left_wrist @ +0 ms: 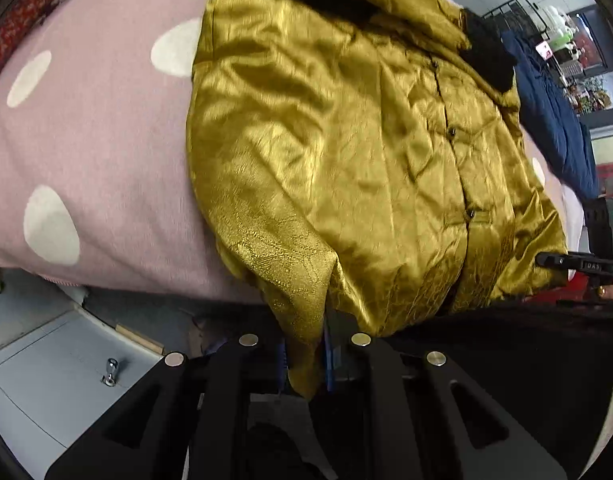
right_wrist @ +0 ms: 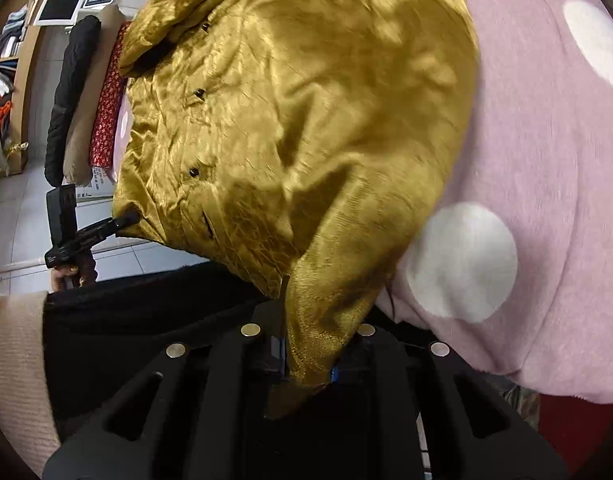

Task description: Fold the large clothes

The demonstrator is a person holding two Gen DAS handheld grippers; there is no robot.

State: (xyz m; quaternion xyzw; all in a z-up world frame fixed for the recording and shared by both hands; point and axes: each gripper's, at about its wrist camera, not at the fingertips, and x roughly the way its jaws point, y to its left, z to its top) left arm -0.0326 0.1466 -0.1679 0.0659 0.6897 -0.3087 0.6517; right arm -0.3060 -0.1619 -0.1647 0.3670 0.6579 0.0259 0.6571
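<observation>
Spread front-up over a pink blanket (left_wrist: 106,152) with white dots: a shiny gold jacket (left_wrist: 346,140), buttoned down the middle with small dark buttons (left_wrist: 451,132), black trim at the collar end (left_wrist: 486,56) farthest from the cameras. Near hem hanging past the blanket's edge. Pinched between the fingers of the left gripper (left_wrist: 306,364): one lower corner of the jacket's hem, cloth drawn into a taut point. Pinched the same way in the right gripper (right_wrist: 308,364): the opposite lower corner, fingers pressed tight on the fabric. Right gripper also visible at the right edge of the left wrist view, at the hem. Beyond the jacket, folded navy clothing (left_wrist: 554,120) on the blanket's far side. Below the blanket edge, grey floor tiles (left_wrist: 46,368). Cream sleeve (right_wrist: 18,360) at the lower left of the right wrist view.
</observation>
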